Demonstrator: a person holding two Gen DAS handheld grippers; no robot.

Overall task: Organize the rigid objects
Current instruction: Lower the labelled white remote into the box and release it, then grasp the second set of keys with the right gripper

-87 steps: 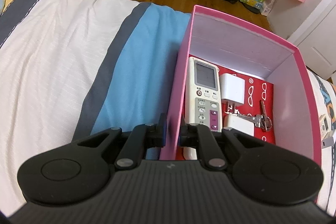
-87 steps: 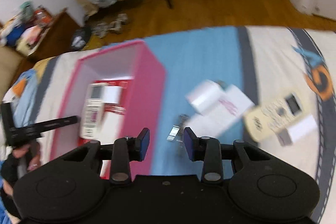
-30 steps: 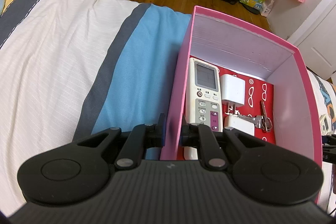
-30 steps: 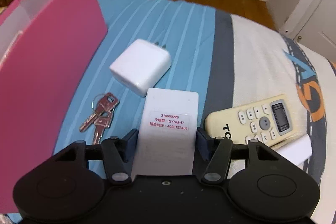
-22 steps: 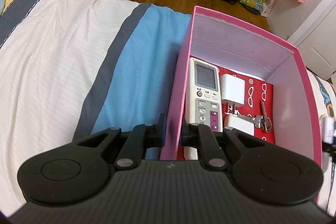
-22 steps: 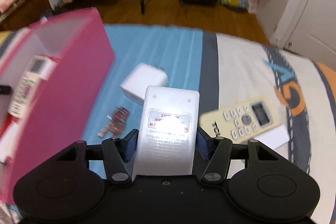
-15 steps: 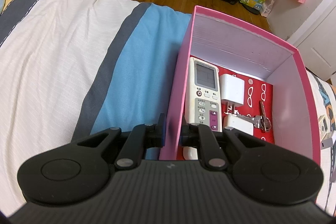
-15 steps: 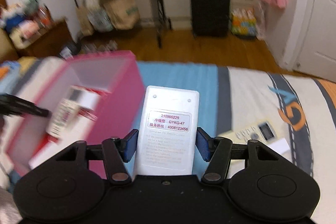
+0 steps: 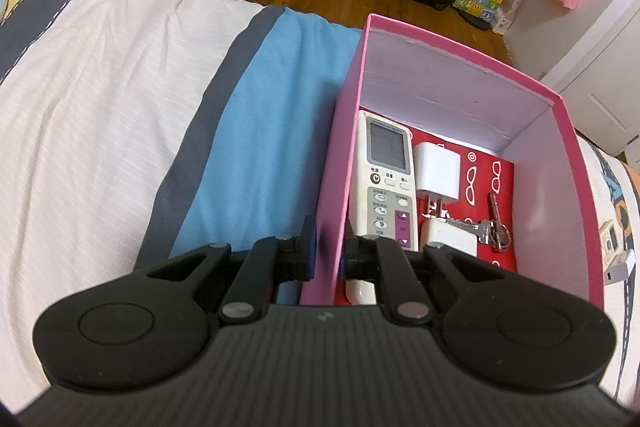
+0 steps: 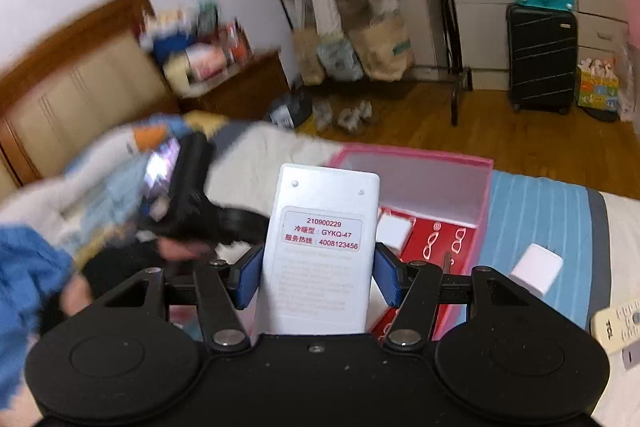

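Pink box (image 9: 340, 163) on bed, near wall clamped by left gripper (image 9: 328, 251) at 6 o'clock, seemingly to steady it; right gripper (image 10: 316, 273) clamped on white remote (image 10: 320, 247), label up, above box at 12 o'clock, presumably for stowing.

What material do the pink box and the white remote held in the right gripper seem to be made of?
Pink box: probably cardboard, matte; thin flat walls with pale inner faces. White remote: likely hard plastic, smooth with slight sheen; rounded corners, printed sticker, small screw dimples.
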